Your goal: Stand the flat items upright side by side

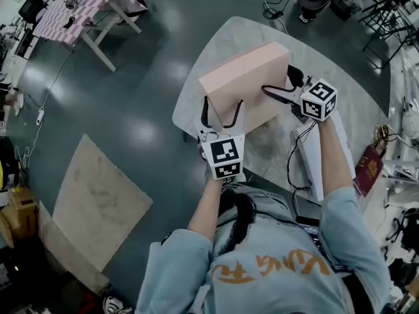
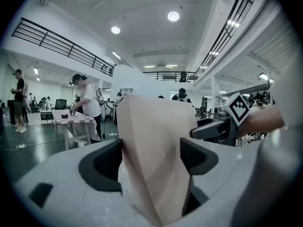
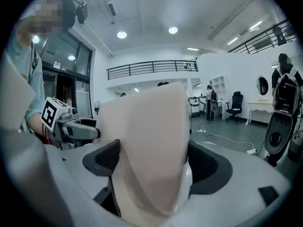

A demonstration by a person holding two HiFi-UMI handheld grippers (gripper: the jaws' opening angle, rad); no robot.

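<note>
1. Jaws of left gripper [image 1: 222,110] set part-open, pressed onto both faces of pink slab [image 1: 245,77]; same hold plain in left gripper view, slab wedged between the two dark pads.
2. Jaws of right gripper [image 1: 278,80] likewise closed onto pink slab, at its right end; nothing else between them.
3. Pink slab over middle of tabletop [image 1: 222,38], broad face tipped up toward head view, long axis running near-left to far-right.
4. Two-point hold probably for control: one grip on near edge, one on right end, to stop a wide piece swinging while tipped onto its edge. Judged mid-step; upright pose not yet confirmed.
5. White flat item [image 1: 313,175] lying flat on near-right of tabletop, just beside right forearm [image 1: 327,149]; likely the next piece to go up alongside.
6. Lower edge of slab hidden by its own bulk: resting on tabletop or lifted, cannot tell.
7. White flat item partly covered by forearm; dark red object [image 1: 368,165] at right margin too small to identify.
8. Both gripper views filled by slab; no tabletop visible in either.
</note>
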